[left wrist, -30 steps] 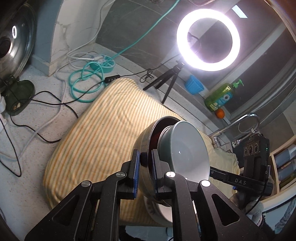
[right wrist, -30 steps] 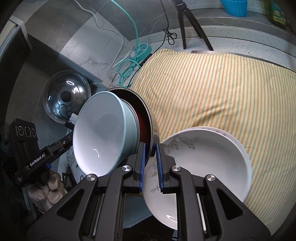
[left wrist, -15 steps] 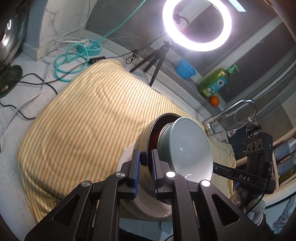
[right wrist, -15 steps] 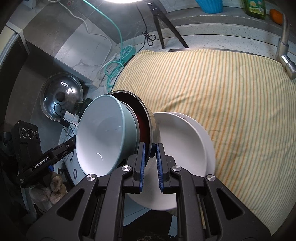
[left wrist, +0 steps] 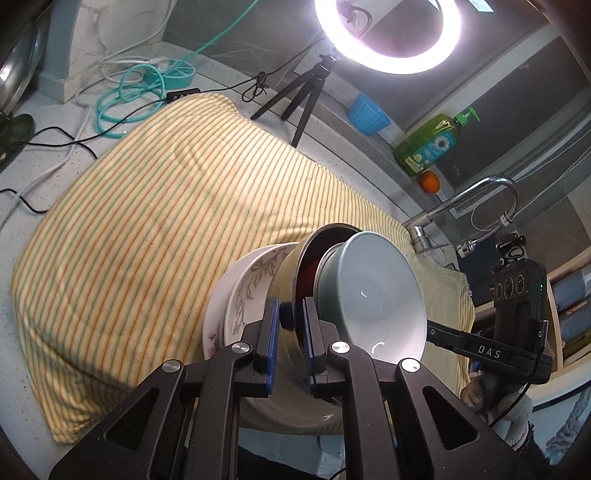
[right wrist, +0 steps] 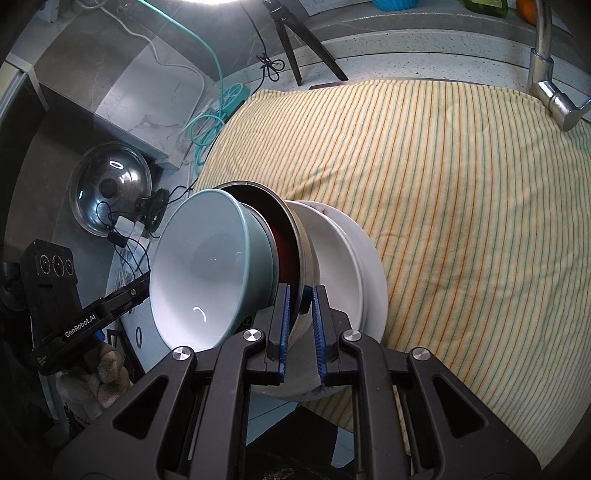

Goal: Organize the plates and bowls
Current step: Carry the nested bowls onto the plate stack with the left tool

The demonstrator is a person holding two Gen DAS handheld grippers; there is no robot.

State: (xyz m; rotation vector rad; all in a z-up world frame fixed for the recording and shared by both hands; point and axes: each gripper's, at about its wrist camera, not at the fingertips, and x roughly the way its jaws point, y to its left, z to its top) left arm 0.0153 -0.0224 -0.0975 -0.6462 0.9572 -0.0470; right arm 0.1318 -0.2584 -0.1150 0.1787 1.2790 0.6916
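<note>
Pale teal ceramic, the small bowl sits nested in a metal bowl with a dark red inside, and both are tipped on edge. Each claw is pinched narrow on the metal bowl's rim: the left gripper from one side, the right gripper from the opposite side, blue pads against the thin wall. The pair hangs over the near edge of the striped cloth, with a stack of white plates close behind, at about two o'clock from the right claw; whether bowl and plates touch I cannot tell. Beyond, at twelve o'clock, stands a ring light; the tap is at one o'clock. To do this step well, I judge both hands should travel together, level the bowls gradually so the teal one does not slide out, and lower them squarely onto the plates before easing either grip.
</note>
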